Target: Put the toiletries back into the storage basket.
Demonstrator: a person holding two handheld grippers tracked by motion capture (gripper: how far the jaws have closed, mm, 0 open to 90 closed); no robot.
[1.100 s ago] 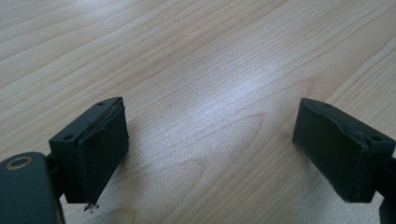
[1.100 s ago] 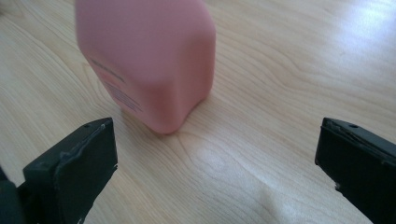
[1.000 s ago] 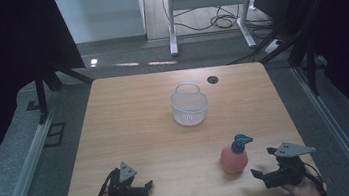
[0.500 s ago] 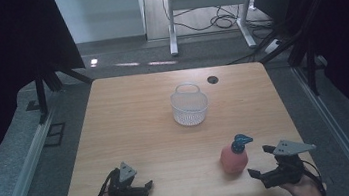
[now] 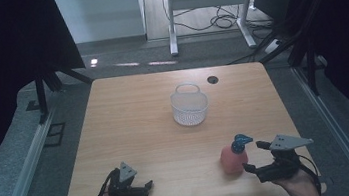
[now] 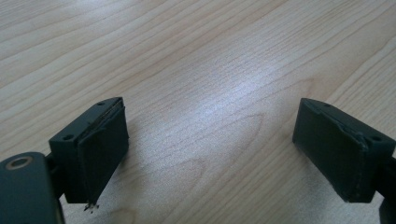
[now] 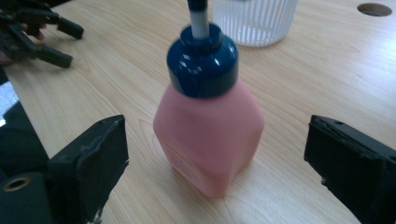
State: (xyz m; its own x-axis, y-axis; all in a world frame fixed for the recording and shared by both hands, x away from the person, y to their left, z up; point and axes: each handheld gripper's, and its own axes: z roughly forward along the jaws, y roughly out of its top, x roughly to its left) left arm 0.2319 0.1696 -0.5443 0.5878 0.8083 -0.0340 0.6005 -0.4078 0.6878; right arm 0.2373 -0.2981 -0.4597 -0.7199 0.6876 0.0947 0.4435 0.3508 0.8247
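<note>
The top of the pink bottle (image 7: 208, 140) is cut off at the upper edge of the right gripper view, so its blue spray head is seen in full from the high view (image 5: 241, 142) alone. From close up the bottle is shown upright on the wooden surface (image 5: 136, 133), between the fingers (image 7: 91, 163) of the right gripper (image 5: 263, 160) but touched by neither; these fingers are spread wide and have just been closing a little. Beyond the bottle stands the white basket (image 5: 189, 106). Well to the bottle's left, the left gripper (image 5: 141, 190) is held low with its fingers (image 6: 100, 144) released, bare wood between them.
</note>
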